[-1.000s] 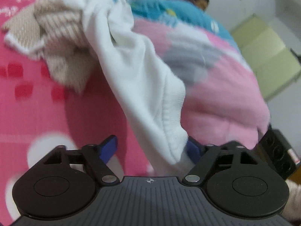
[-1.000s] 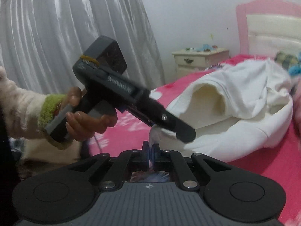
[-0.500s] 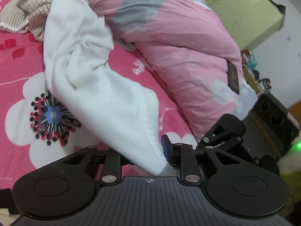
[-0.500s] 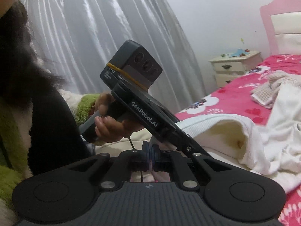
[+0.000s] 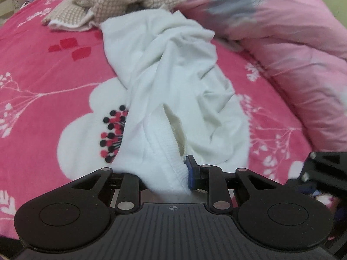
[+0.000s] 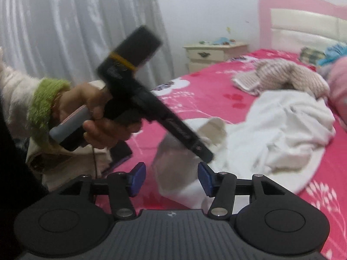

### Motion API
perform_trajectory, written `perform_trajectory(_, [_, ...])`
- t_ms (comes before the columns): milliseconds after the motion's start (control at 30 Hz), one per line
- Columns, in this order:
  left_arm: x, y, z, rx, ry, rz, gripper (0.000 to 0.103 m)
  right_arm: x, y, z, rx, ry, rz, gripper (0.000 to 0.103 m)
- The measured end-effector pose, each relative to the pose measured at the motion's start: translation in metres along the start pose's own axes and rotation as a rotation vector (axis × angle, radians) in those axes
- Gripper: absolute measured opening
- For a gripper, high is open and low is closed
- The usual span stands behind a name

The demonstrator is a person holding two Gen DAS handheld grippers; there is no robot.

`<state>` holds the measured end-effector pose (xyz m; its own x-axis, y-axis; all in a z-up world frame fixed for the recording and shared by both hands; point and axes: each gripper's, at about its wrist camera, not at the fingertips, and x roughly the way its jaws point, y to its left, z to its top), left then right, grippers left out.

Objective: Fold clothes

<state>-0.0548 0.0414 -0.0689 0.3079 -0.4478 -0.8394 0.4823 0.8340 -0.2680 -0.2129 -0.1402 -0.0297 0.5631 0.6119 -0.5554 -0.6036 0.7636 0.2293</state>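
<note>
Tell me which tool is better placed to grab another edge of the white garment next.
Right. The right tool is open and empty just above the white garment, while the left tool is already clamped on its ribbed hem.

We are in a home bedroom: a pink padded headboard (image 6: 303,19), cream bedside cabinet (image 6: 212,54), silvery curtains (image 6: 76,32) and pink floral bedspread (image 5: 54,69).
</note>
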Motion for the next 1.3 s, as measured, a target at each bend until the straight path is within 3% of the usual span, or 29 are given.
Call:
perform_trajectory(233, [-0.004,-0.002,-0.002,0.006,0.015,-0.039,0.041,-0.005,-0.036,-0.003,0.186,-0.051,-0.047,0.073])
perform_trajectory(300, [-0.006,-0.003,-0.003,0.002,0.023,-0.044,0.046,-0.006,-0.043,-0.002,0.226,-0.064,-0.053,0.083])
perform_trajectory(467, [-0.010,-0.009,-0.013,-0.006,0.021,-0.049,0.056,-0.013,-0.044,-0.001,0.220,-0.103,-0.082,0.098])
perform_trajectory(567, [-0.013,-0.010,-0.019,-0.027,0.019,-0.066,0.069,-0.017,-0.040,-0.001,0.198,-0.125,-0.099,0.103])
perform_trajectory(800, [-0.029,-0.004,-0.032,-0.110,-0.017,-0.050,0.098,-0.025,-0.040,-0.002,0.205,-0.164,-0.126,0.103])
perform_trajectory(1033, [-0.051,0.000,-0.036,-0.166,-0.111,-0.014,0.103,-0.027,-0.043,-0.003,0.189,-0.178,-0.172,0.103])
perform_trajectory(1300, [-0.042,-0.003,-0.044,-0.107,-0.071,-0.022,0.103,-0.033,-0.058,-0.004,0.192,-0.199,-0.178,0.103])
